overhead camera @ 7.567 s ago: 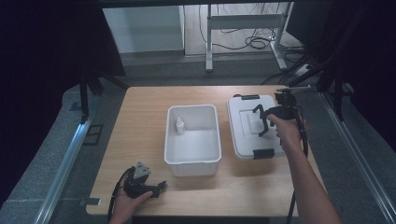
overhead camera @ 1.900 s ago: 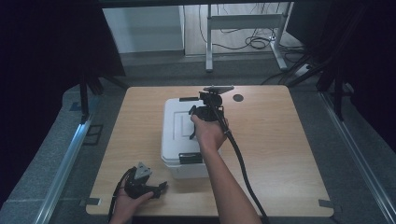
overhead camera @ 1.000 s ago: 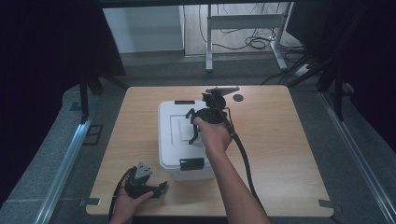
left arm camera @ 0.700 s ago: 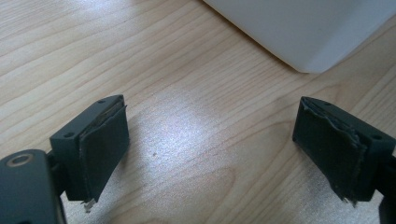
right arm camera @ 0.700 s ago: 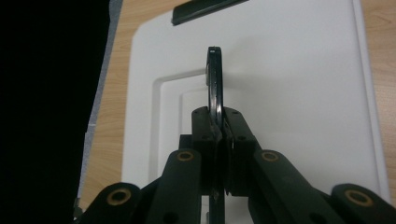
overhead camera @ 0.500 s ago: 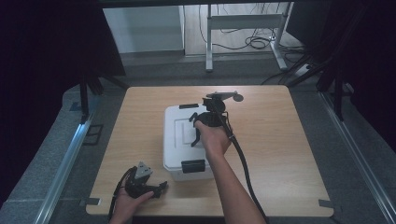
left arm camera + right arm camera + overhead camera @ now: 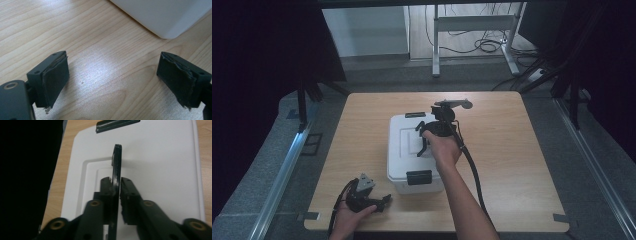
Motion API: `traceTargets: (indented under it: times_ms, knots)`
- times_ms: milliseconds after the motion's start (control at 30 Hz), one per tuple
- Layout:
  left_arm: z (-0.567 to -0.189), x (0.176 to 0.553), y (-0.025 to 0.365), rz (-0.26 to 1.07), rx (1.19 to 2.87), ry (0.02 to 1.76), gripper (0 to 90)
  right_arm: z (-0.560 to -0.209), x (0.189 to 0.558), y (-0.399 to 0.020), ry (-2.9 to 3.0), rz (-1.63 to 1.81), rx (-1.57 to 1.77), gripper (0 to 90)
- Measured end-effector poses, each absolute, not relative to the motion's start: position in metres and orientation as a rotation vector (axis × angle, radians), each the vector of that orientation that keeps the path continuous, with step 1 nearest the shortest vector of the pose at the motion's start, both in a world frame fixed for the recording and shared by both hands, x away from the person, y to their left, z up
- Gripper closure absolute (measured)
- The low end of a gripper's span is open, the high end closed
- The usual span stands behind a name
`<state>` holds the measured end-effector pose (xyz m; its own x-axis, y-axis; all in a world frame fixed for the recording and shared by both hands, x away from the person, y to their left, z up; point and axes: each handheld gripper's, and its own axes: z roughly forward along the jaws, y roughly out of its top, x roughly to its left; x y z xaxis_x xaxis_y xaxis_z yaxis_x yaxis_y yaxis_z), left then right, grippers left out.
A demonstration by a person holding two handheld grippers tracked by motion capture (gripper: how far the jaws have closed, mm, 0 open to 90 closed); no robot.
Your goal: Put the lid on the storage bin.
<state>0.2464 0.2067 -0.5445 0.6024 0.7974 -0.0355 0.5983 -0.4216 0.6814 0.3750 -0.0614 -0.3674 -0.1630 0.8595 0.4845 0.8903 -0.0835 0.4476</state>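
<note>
A white box stands mid-table with its white lid on top. The lid's black handle stands on edge between the jaws of my right gripper. Those jaws have just been opening, but both pads still lie against the handle. From above, the right gripper points down over the lid's middle. My left gripper rests at the table's front left edge. Its jaws stand wide open over bare wood, and the box's corner is just beyond them.
Black latches sit at the box's front and back ends. The right gripper's cable trails along the forearm to the front edge. The wooden table has room on both sides of the box. Dark curtains and metal rails flank it.
The lid, which lay beside the open box at the right, has been carried over and set down on the box. The right hand sank slightly in the last second. The left gripper kept still.
</note>
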Motion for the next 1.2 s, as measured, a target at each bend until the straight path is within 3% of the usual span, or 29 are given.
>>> traceTargets:
  times_ms: [533,1200]
  knots:
    - [-0.545,0.247,0.206,0.388,2.164,1.097,10.5,-0.365,0.358,-0.119,-2.176,-1.344,-1.812,53.2]
    - [-0.545,0.246,0.206,0.388,2.165,1.097,10.5,-0.426,0.339,-0.198,-2.184,-1.473,-1.818,47.6]
